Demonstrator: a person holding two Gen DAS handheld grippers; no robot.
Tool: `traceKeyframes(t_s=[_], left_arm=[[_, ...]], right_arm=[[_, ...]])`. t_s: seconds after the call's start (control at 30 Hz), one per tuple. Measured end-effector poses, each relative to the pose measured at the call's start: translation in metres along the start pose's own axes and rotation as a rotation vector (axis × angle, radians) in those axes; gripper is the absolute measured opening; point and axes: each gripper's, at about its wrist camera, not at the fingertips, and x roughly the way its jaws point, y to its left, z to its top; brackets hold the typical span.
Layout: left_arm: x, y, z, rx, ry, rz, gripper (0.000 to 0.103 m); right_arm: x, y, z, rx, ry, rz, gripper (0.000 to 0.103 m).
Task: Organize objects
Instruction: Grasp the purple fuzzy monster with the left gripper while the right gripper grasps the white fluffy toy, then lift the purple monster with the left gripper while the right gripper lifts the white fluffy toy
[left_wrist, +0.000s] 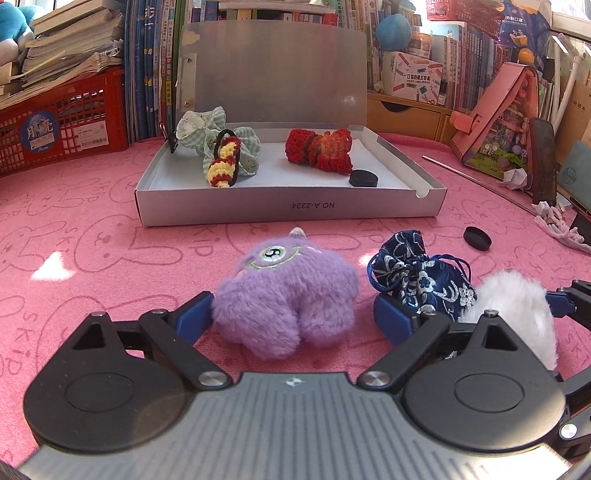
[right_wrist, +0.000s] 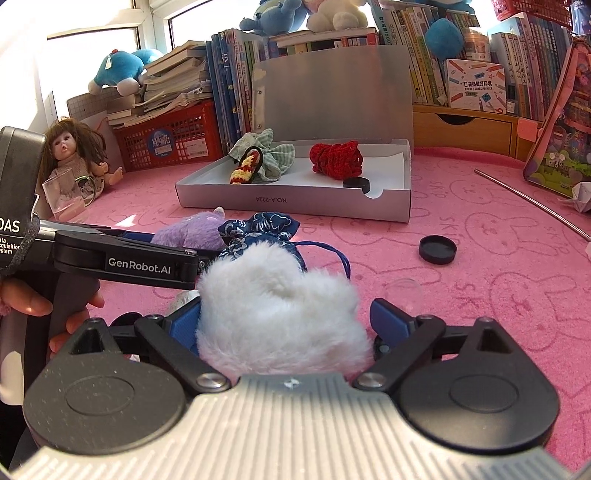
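Note:
A purple plush monster lies on the pink mat between the fingers of my left gripper, which stands open; the right finger is clear of the fur. A white fluffy plush sits between the wide-spread fingers of my right gripper, also open. A dark blue brocade pouch rests between the two plushes. Behind them stands the open silver box, holding a red crochet piece, a yellow-red crochet piece, a green gingham scrunchie and a black cap.
Another black cap and a clear dome lie on the mat to the right. A metal rod runs along the far right. A doll, a glass cup and a red crate stand at the left; books line the back.

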Motion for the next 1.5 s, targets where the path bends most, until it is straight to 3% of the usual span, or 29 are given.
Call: traceKeyframes(t_s=[0.53,0.73,0.87,1.2,1.5], left_arm=[[-0.001,0.000,0.001,-0.011,-0.007,0.031,0.094],[-0.005,0.001,0.002,-0.025,-0.025,0.029,0.079],[-0.010,-0.001,0.003,-0.022,-0.039,0.033,0.073],[-0.019,-0.002,0.006,-0.024,-0.068,0.035,0.073],[-0.027,-0.003,0.007,-0.025,-0.089,0.037,0.073]], right_arm=[[0.000,0.000,0.000,0.000,0.000,0.000,0.097],[-0.001,-0.001,-0.001,0.000,-0.010,-0.005,0.096],[-0.003,0.000,-0.002,-0.009,-0.022,-0.003,0.091],[-0.009,0.002,-0.004,0.000,-0.055,-0.019,0.076],[-0.011,0.001,-0.004,0.010,-0.069,-0.028,0.074]])
